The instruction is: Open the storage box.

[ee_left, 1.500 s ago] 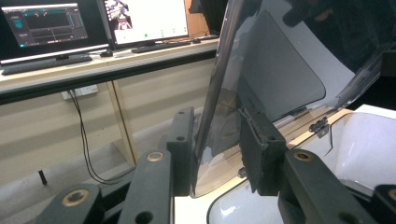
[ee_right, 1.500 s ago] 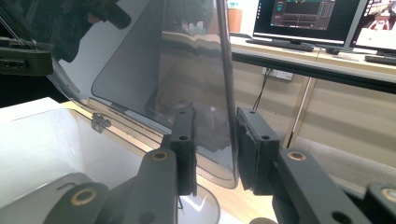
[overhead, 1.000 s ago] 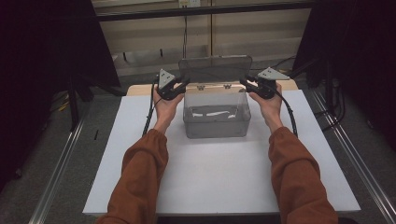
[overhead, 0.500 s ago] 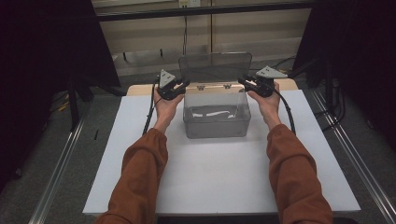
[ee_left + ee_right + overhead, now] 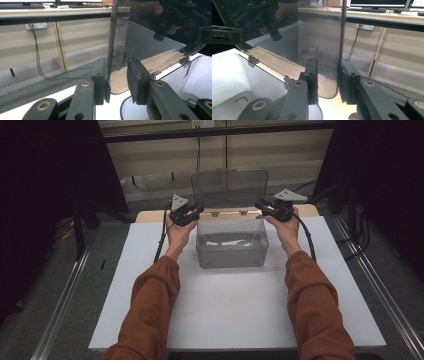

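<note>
Lid [image 5: 230, 187] of clear box [image 5: 230, 247] stands upright on its rear hinge between my grippers: left gripper [image 5: 192, 212] clamps its left edge, right gripper [image 5: 264, 206] its right edge. Its long axis runs hand to hand, both equally near.

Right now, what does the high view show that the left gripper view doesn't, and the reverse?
High view: two rust-orange sleeves reaching over the whole white table board, one hand at each side of the lid. Left gripper view: close up, the lid's side edge standing between the left gripper's black jaws. Both: the smoky clear plastic lid standing upright on its hinges, and the clear plastic box below it.
</note>
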Demonstrator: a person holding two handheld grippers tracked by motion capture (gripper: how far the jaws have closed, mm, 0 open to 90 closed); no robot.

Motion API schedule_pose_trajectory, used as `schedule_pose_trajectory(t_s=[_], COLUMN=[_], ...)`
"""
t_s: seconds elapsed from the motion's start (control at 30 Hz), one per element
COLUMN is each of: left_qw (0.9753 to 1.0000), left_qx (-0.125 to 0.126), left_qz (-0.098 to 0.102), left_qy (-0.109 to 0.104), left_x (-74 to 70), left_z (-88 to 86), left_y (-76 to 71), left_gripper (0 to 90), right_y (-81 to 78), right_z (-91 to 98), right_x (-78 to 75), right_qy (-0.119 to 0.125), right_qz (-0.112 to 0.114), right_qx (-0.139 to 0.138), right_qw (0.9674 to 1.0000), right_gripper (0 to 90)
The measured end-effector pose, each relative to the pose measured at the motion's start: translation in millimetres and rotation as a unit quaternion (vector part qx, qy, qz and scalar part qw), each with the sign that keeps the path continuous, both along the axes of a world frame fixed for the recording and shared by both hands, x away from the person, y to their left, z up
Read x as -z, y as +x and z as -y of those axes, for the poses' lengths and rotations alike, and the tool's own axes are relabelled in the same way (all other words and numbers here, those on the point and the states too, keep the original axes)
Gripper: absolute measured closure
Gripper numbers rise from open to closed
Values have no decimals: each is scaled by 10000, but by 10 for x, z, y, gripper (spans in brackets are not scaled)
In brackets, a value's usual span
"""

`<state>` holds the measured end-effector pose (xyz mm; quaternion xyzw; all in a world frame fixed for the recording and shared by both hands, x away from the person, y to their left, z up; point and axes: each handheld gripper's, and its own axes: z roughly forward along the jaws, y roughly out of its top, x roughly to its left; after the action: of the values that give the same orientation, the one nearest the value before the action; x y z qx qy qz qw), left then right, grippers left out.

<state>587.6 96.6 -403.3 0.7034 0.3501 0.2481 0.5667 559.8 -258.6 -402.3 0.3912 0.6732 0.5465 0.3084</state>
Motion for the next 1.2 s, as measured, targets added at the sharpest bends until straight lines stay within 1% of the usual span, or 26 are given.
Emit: schedule_pose_trajectory(t_s=[0.07, 0.1, 0.17, 0.2, 0.27, 0.3, 0.33, 0.37, 0.4, 0.47, 0.5, 0.53, 0.57, 0.6, 0.63, 0.7, 0.73, 0.77, 0.8, 0.83, 0.9, 0.93, 0.97, 1.07, 1.13, 1.2], left_qw=[10000, 10000, 9999, 9999, 9998, 9996, 9996, 9997, 9996, 9994, 9992, 9992, 9987, 9987, 9986, 9985, 9984, 9983, 9983, 9981, 9983, 9981, 9981, 9977, 9971, 9963], left_qx=[15, 30, 49, 47, 44, 90, 90, 96, 85, 72, 40, 40, 13, 13, 26, 18, 8, 10, 7, -10, -20, -32, -44, -46, -50, -44], left_qz=[-47, -59, -110, -120, -168, -205, -205, -215, -260, -326, -378, -383, -453, -453, -485, -515, -531, -559, -558, -585, -586, -612, -609, -672, -760, -857], left_qy=[-37, 20, 17, 52, 54, 145, 145, 108, 33, -51, -153, -142, -249, -249, -194, -197, -215, -148, -163, -181, -59, 35, 72, 30, -24, 0], left_x=[-4, -6, 2, 6, 25, 42, 42, 45, 45, 44, 46, 47, 49, 49, 47, 45, 43, 37, 34, 31, 22, 15, 10, 8, 2, -14], left_z=[-1, -11, -13, -14, -11, -18, -18, -18, -21, -25, -23, -30, -25, -25, -34, -30, -27, -32, -23, -11, -2, 4, 10, 16, 15, 10], left_y=[13, 18, 26, 28, 31, 33, 33, 39, 44, 52, 59, 66, 73, 73, 83, 88, 93, 100, 105, 107, 110, 112, 113, 124, 136, 151], left_gripper=[698, 701, 705, 705, 708, 707, 707, 707, 710, 726, 732, 740, 751, 754, 756, 756, 755, 754, 750, 740, 732, 717, 711, 704, 705, 704], right_y=[0, 2, 9, 9, 21, 29, 29, 32, 33, 43, 49, 55, 64, 64, 75, 79, 88, 93, 100, 110, 116, 128, 132, 141, 142, 152], right_z=[2, 3, 2, 2, 8, 5, 5, 5, 6, 7, 5, 8, 5, 5, -4, -4, 0, 0, -2, -2, -2, 0, 1, 8, 7, 7], right_x=[-8, -6, 10, 10, 33, 68, 68, 77, 85, 90, 92, 93, 94, 94, 91, 90, 86, 82, 75, 60, 57, 52, 53, 48, 44, 33], right_qy=[-30, -15, 22, 22, -14, -86, -86, -69, -12, 42, 78, 88, 139, 139, 173, 208, 292, 308, 328, 332, 330, 363, 382, 398, 389, 440], right_qz=[-30, -41, -54, -54, -83, -157, -157, -156, -169, -202, -201, -224, -296, -296, -354, -393, -467, -498, -536, -629, -641, -692, -701, -765, -790, -893], right_qx=[-3, 7, 29, 29, 14, 11, 11, 7, 18, 31, 37, 47, 101, 101, 150, 151, 157, 164, 169, 180, 187, 187, 181, 169, 169, 202], right_qw=[10000, 10000, 10000, 10000, 10000, 9998, 9998, 9999, 9999, 9998, 9998, 9997, 9994, 9994, 9991, 9989, 9984, 9981, 9979, 9973, 9972, 9968, 9966, 9961, 9960, 9948], right_gripper=[715, 716, 715, 715, 718, 719, 719, 719, 722, 722, 723, 725, 727, 727, 726, 727, 728, 728, 728, 728, 727, 723, 722, 720, 720, 720])
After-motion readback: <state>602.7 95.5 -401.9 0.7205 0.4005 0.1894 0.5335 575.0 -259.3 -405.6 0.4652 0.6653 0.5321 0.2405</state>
